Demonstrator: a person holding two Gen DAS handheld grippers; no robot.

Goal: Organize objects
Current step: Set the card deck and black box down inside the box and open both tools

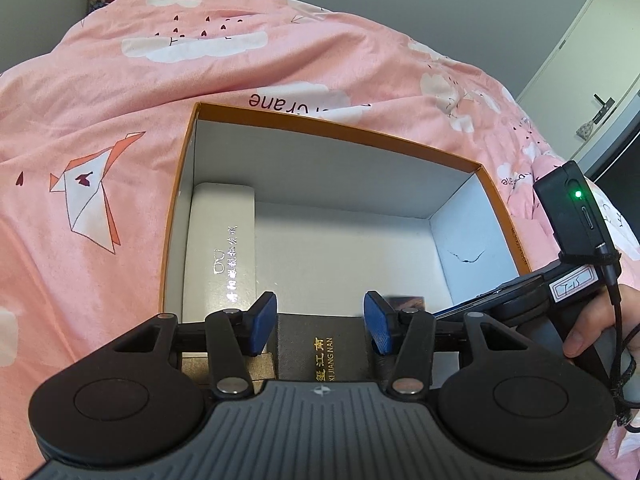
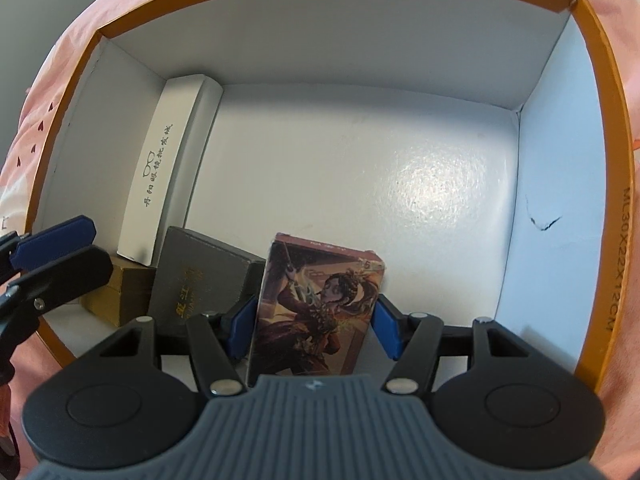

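An orange-rimmed carton (image 2: 600, 128) with a white interior sits on a bed under a pink quilt (image 1: 120, 92). Inside, along the wall at 9 o'clock in the left wrist view, lies a long white case (image 2: 168, 160) with printed characters. Nearer the camera a dark grey box (image 1: 320, 348) with gold lettering lies flat, just beside a tan box (image 2: 116, 292) tucked under the white case's near end. The left gripper (image 1: 320, 320) hangs over the grey box with its blue pads spread to either side and apart from it; no earlier view confirms any motion. The right gripper (image 2: 314, 326) pinches a card pack (image 2: 320, 304) printed with a figure, held upright between its blue pads, its far end low over the carton floor just beside the grey box, toward 3 o'clock of it. Whether the pack touches the floor cannot be told. A hand (image 1: 600, 320) grips the right tool's handle at 3 o'clock in the left view.
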